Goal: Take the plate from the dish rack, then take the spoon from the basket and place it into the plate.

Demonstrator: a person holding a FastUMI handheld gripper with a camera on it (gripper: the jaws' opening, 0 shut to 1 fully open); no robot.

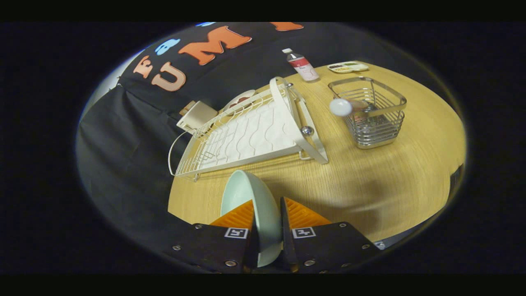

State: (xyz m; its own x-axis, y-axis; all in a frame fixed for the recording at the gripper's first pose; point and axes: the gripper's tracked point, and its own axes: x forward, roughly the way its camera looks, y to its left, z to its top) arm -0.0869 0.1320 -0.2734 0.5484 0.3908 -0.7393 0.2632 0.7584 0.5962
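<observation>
While you look along the fingers, the dish rack [250, 131] lies to the left on the wooden table [370, 185], tilted in view, with another plate [238, 100] standing at its far end. Your gripper [266, 224] has closed down on the pale plate [250, 205]: held on edge, its rim is pinched between both fingers, above the table just this side of the rack. Further right, past a bottle [302, 65], the wire basket [372, 113] stands apart from the rack, and the spoon [343, 107] rests in it, its white bowl poking over the near-left rim.
</observation>
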